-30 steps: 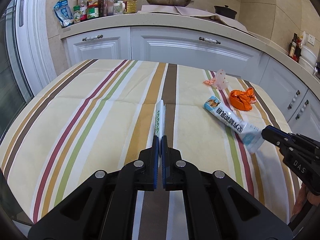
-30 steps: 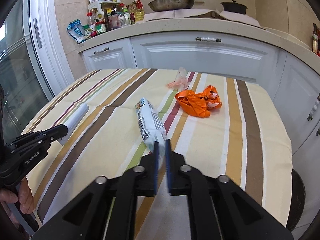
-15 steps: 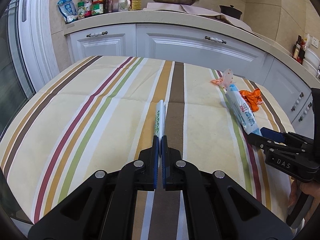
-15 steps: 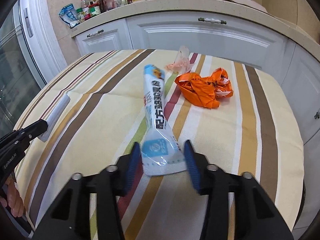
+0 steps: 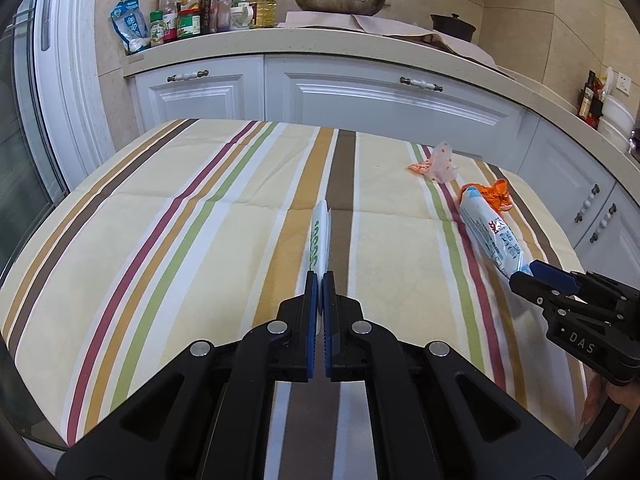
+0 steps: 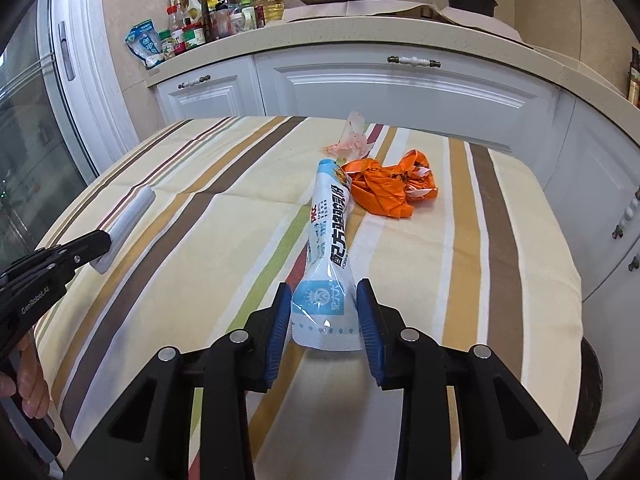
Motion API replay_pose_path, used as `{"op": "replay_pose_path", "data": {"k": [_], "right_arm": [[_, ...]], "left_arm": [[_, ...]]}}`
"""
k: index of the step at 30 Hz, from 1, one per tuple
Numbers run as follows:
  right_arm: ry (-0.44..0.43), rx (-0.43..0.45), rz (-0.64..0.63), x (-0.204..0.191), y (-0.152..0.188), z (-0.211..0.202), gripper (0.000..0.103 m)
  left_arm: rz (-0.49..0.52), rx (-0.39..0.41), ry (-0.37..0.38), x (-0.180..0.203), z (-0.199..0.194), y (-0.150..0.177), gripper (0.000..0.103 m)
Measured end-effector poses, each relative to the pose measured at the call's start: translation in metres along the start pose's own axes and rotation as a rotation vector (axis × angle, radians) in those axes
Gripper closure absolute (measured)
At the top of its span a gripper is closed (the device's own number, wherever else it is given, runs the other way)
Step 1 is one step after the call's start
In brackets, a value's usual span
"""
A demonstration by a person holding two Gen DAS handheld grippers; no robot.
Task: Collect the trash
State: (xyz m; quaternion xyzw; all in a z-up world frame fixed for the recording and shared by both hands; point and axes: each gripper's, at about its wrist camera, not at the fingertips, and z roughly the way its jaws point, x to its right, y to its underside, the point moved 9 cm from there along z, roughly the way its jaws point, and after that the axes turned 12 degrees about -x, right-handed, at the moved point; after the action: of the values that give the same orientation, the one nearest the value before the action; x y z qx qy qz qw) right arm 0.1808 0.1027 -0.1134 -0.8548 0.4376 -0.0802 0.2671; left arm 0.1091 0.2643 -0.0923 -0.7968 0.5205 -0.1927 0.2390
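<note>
Since a second ago, my right gripper [image 6: 323,307] has moved up around the long white-and-blue printed plastic packet [image 6: 329,232], whose far end has swung toward the crumpled orange plastic bag [image 6: 390,188]. Its jaws are closing with the packet's flat end between them, pads not yet pressing. My left gripper [image 5: 320,280] is staying clamped on the slim white wrapper with green print [image 5: 319,236], over the striped tablecloth [image 5: 168,248].
</note>
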Motion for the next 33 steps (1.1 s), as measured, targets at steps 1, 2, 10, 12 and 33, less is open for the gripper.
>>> {"op": "replay_pose_path", "data": {"k": [1,2,10,12,33], "right_arm": [[0.001,0.002,0.001,0.001,0.001,-0.002,0.069],[0.001,0.002,0.001,0.002,0.003,-0.004,0.069],[0.007,0.043,0.025,0.015,0.018,-0.031,0.072],[0.011,0.055,0.031,0.018,0.022,-0.039,0.072],[0.013,0.102,0.194,0.087,0.062,-0.074,0.090]], "left_arm": [[0.004,0.001,0.003,0.003,-0.002,0.001,0.100],[0.009,0.002,0.007,0.006,-0.003,0.001,0.100],[0.052,0.010,0.040,0.036,-0.013,0.007,0.100],[0.064,0.012,0.053,0.045,-0.017,0.009,0.100],[0.233,0.028,0.176,0.155,-0.036,0.022,0.100]]}}
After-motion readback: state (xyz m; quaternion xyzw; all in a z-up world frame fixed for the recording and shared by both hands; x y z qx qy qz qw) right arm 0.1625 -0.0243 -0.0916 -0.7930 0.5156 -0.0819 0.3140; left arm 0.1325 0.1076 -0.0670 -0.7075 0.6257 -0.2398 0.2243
